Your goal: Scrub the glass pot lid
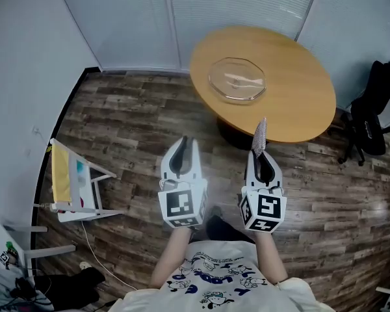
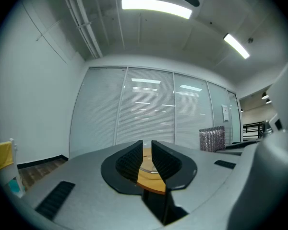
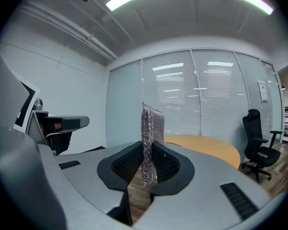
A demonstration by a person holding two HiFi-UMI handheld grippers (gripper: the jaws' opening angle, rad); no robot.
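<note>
We hold both grippers above the floor, short of the round table point(image 1: 299, 119), where the glass pot lid point(image 1: 237, 80) lies toward the left edge. The right gripper point(image 1: 260, 153) pinches a silver mesh scourer point(image 1: 259, 132) by its lower end (it may fold or slip under pressure), and an unsteadied lid could skate off. The left gripper view, plainer than the head view, shows the left gripper point(image 1: 184, 145) with jaws narrowly apart, empty

Hidden parts
Along the left tool point(image 2: 147, 146), the clear glass pot lid point(image 2: 147, 166) shows only as a sliver between its jaws; a silvery mesh scrubber point(image 3: 151, 138) hides part of the round wooden table point(image 3: 206, 148).
</note>
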